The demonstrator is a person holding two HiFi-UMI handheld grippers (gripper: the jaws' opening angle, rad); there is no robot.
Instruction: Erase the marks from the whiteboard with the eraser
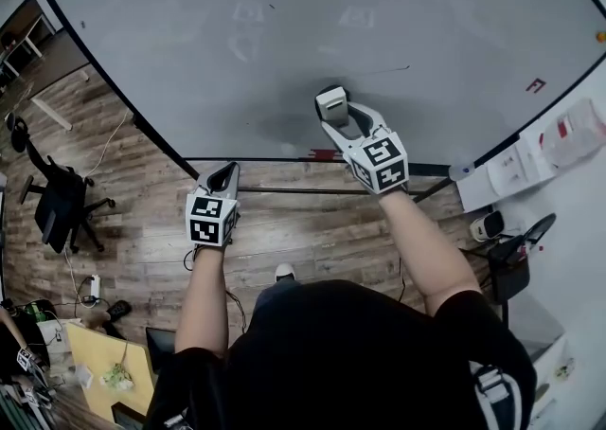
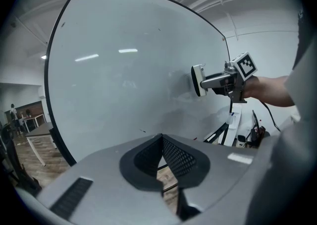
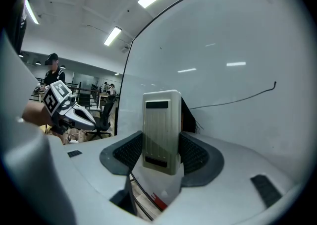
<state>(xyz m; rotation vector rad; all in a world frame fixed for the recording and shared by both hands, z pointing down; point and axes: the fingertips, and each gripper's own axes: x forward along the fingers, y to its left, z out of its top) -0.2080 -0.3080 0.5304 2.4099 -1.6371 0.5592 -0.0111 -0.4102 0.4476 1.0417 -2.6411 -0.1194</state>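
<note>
A large whiteboard (image 1: 284, 30) fills the upper head view. It bears a thin dark line (image 1: 383, 69), a small red mark (image 1: 536, 85) at the right and a grey smudge (image 1: 284, 125) low in the middle. My right gripper (image 1: 333, 108) is shut on a pale eraser (image 1: 331, 101) that rests against the board just below the line. In the right gripper view the eraser (image 3: 161, 130) stands upright between the jaws, and the dark line (image 3: 233, 101) runs to its right. My left gripper (image 1: 227, 170) hangs shut and empty below the board's lower edge.
The board's stand bar (image 1: 312, 190) runs under its lower edge over a wooden floor. A black office chair (image 1: 62, 206) stands at the left. White boxes and gear (image 1: 511, 168) sit at the right. A yellow table (image 1: 99, 357) is at the lower left.
</note>
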